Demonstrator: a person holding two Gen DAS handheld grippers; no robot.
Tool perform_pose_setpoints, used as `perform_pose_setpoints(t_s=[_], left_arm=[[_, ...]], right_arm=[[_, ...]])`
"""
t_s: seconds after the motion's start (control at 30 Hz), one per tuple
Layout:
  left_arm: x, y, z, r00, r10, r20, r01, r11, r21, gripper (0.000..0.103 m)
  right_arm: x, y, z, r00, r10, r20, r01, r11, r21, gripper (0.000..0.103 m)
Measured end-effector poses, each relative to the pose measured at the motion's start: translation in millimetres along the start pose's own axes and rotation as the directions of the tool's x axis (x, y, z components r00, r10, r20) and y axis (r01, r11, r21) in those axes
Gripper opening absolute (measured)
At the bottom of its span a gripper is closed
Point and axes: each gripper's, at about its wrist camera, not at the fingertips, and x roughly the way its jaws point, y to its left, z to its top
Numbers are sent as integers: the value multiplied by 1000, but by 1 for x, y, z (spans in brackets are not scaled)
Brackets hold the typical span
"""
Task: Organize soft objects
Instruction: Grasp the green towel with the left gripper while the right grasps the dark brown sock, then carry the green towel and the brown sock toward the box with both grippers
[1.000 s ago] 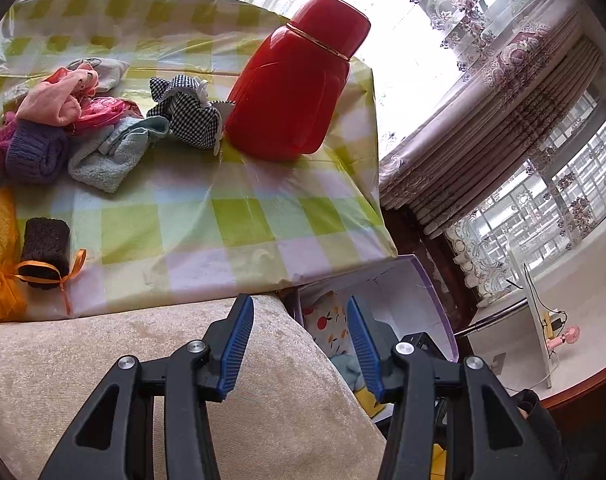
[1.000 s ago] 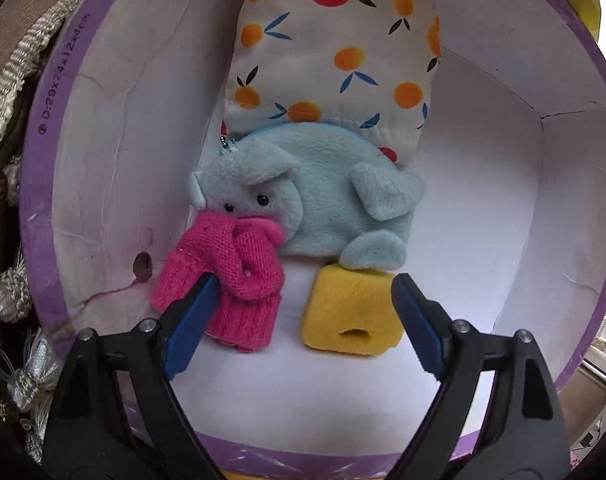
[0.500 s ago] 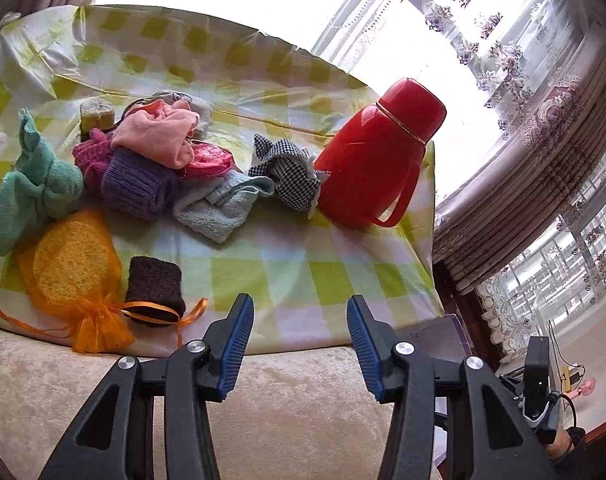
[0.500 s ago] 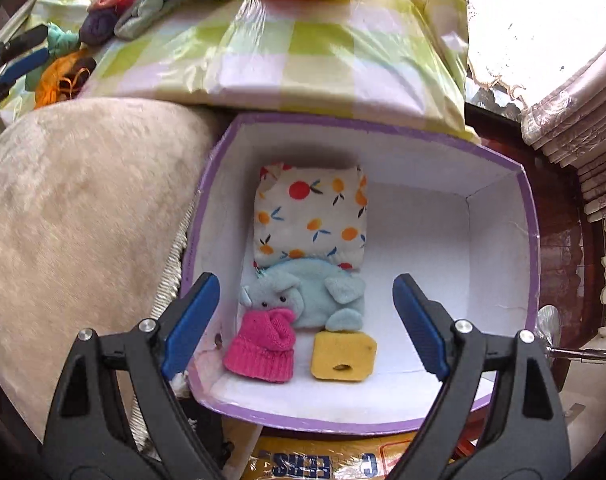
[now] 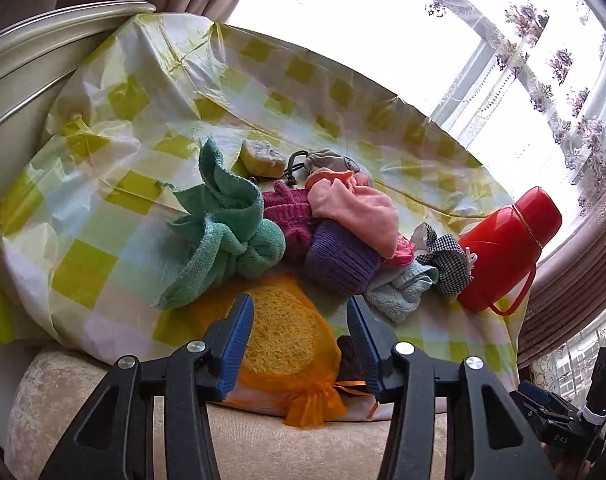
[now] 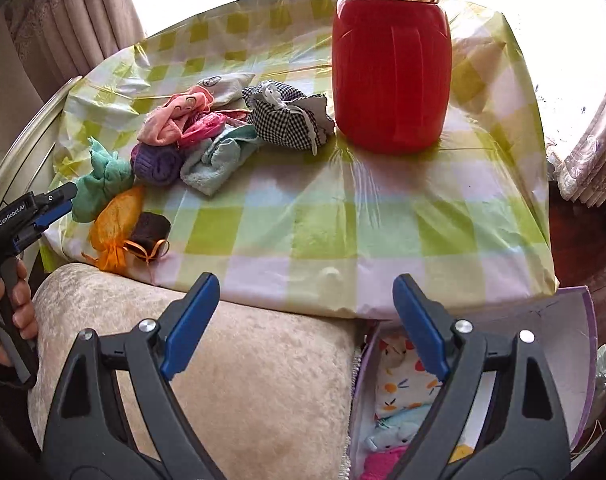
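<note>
Landmark: tall red plastic thermos jug (image 6: 391, 68) standing on the green-and-white checked plastic tablecloth (image 6: 343, 224). The loose soft things lie heaped to the jug's left, likely dumped there as the sorting pile: black-and-white gingham drawstring pouch (image 6: 289, 118) just beside the jug, then pale blue terry cloth (image 6: 213, 160), purple knitted roll (image 5: 341, 260), pink cloth bundle (image 5: 353, 208), green knotted terry towel (image 5: 223, 236). Nearest the table edge, farthest from the jug, sit the orange mesh bag holding a yellow loofah (image 5: 283, 340) and a dark brown sponge block tied with orange ribbon (image 6: 151, 228).

Left gripper (image 5: 299, 340) hovers over the orange bag, jaws partly open, nothing between the pads; it looks lined up for the next pick. A hand (image 6: 7, 320) holds its handle.

Right gripper (image 6: 307, 324) is wide open and empty, above the beige plush cushion (image 6: 243, 360). Below and in front of the jug, off the table, sits the white box with purple rim (image 6: 579, 360), already holding a fruit-print pouch, a blue plush and something pink; so sorting seems partly done, with most of the heap left.
</note>
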Motion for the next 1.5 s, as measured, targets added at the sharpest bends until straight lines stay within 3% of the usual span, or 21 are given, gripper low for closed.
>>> perform_pose_setpoints(t_s=[0.23, 0.37, 0.43, 0.73, 0.97, 1.07, 1.13, 1.2, 1.27, 1.33, 1.5], left_arm=[[17, 16, 18, 999, 54, -9, -54, 999, 4, 50], [30, 22, 29, 995, 95, -21, -95, 995, 20, 62], [36, 24, 34, 994, 109, -24, -109, 994, 31, 63], [75, 36, 47, 982, 161, -100, -156, 986, 49, 65], [83, 36, 50, 983, 156, -95, -150, 987, 63, 67], [85, 35, 48, 986, 134, -104, -126, 989, 75, 67], [87, 34, 47, 988, 110, -110, -102, 992, 77, 64], [86, 32, 46, 991, 74, -112, -65, 995, 82, 49], [85, 28, 45, 992, 67, -107, -57, 993, 99, 44], [84, 27, 44, 993, 58, -105, -47, 994, 99, 41], [79, 32, 45, 995, 46, -84, -39, 996, 76, 33]], right_arm=[[38, 34, 24, 999, 28, 16, -29, 999, 29, 90], [53, 53, 36, 998, 60, 2, -60, 998, 9, 90], [61, 64, 40, 997, 71, -4, -71, 997, -13, 90], [96, 110, 51, 984, 143, -104, -150, 987, -61, 89], [118, 141, 43, 967, 150, -204, -183, 971, -152, 77], [129, 144, 39, 958, 153, -241, -194, 969, -153, 67], [131, 144, 38, 958, 154, -241, -194, 970, -150, 67], [131, 145, 38, 959, 148, -241, -189, 969, -157, 67], [132, 148, 36, 960, 146, -240, -190, 967, -171, 66], [132, 152, 35, 957, 161, -242, -208, 961, -181, 50], [132, 158, 35, 953, 191, -237, -239, 951, -195, 34]])
